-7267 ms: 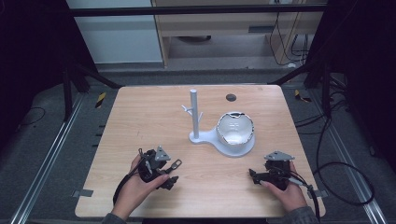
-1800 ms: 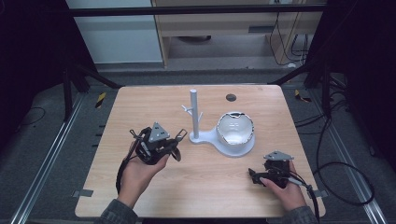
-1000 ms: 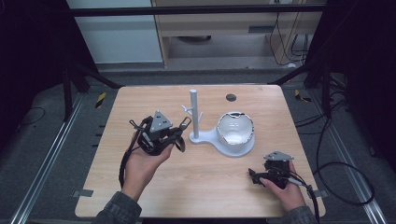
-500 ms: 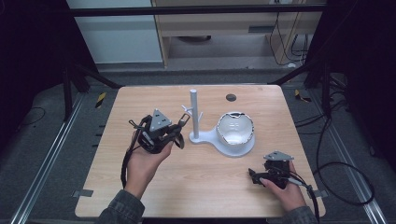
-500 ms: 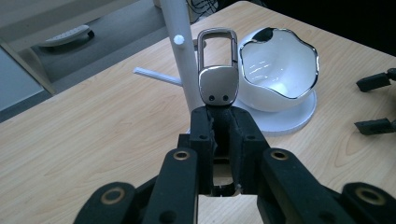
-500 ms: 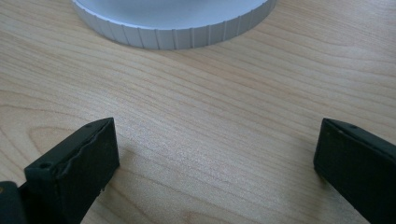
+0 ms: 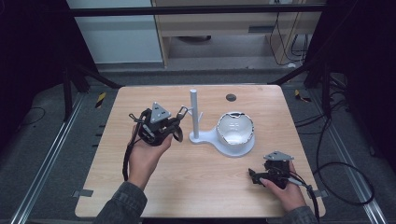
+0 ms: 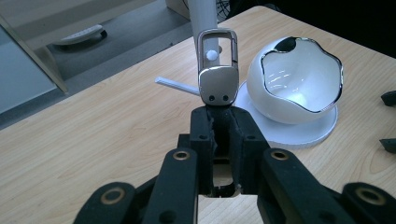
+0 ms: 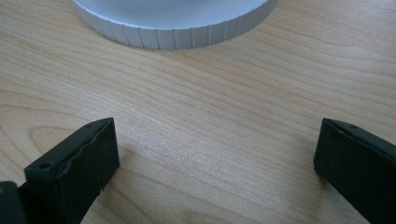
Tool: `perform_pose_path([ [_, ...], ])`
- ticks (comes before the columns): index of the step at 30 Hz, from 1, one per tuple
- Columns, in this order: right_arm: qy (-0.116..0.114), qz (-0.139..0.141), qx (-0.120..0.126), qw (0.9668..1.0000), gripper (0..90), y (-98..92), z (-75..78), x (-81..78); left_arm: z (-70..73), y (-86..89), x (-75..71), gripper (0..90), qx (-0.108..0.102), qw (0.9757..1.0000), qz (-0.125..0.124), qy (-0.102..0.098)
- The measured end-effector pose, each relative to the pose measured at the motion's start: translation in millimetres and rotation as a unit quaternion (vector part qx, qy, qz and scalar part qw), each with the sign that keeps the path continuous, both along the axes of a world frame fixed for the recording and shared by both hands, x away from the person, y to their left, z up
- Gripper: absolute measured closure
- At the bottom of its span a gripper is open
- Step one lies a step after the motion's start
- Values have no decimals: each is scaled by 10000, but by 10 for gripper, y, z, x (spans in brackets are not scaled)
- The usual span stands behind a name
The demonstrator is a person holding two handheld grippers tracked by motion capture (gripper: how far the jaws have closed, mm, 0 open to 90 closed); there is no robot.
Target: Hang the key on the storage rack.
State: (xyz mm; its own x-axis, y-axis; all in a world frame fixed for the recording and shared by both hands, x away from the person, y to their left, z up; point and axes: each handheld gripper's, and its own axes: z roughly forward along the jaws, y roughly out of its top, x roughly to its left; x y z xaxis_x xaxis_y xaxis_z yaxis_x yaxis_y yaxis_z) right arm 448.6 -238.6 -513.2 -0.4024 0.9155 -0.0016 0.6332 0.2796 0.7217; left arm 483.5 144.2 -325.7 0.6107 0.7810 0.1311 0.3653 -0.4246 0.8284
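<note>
Your left gripper was clamped on a silver metal clasp, holding it up just beside the white stand's post, its loop lined up with a peg. Your right gripper rested on the wooden table with jaws spread wide and nothing between them.
</note>
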Motion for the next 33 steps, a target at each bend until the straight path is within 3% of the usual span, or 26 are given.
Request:
perform_pose_path([
  [5,0,3,1,10000,4,0,0,0,-46,-26,55,802,77,10000,2,45],
  [33,12,27,15,10000,4,-1,2,-1,-143,-126,202,802,17,9999,37,121],
])
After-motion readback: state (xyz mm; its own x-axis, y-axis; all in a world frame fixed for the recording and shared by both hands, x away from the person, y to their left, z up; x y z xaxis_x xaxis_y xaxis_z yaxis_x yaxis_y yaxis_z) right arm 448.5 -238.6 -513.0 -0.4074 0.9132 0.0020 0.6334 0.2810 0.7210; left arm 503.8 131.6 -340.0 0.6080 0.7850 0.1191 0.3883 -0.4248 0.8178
